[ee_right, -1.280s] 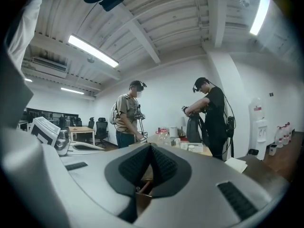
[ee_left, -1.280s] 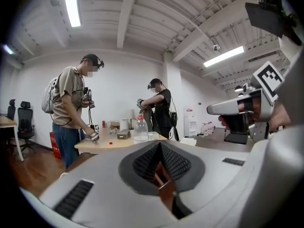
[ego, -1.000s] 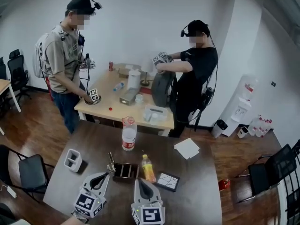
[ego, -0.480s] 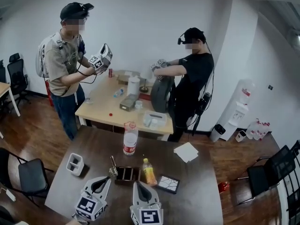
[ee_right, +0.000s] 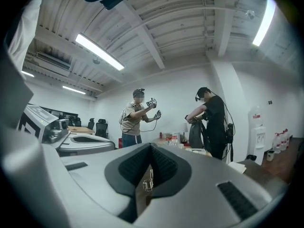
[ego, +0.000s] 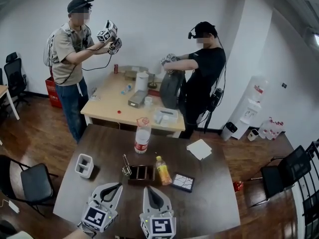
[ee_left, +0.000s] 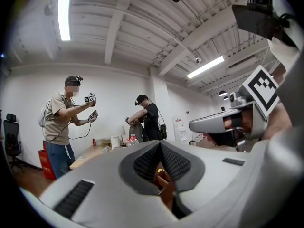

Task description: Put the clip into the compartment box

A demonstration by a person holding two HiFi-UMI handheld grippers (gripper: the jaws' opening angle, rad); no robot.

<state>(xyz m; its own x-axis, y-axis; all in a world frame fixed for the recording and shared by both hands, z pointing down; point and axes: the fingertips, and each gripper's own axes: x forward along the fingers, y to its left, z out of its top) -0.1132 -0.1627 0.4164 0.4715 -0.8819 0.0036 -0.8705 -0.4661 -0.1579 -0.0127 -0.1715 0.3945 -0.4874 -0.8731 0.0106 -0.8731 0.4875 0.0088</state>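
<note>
Approach step: left hand-held gripper (ego: 118,185) and right hand-held gripper (ego: 148,188) hover clenched, empty; next, opening onto the clip (ego: 125,165).

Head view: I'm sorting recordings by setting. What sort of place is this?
Likely an office workroom: a swivel chair, a water dispenser, and a wooden table cluttered with supplies.

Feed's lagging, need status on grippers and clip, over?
Left gripper, right gripper: jaws near shut, empty. Silver metal clip beside brown compartment box, not in. Small yellow bottle crowds box.
</note>
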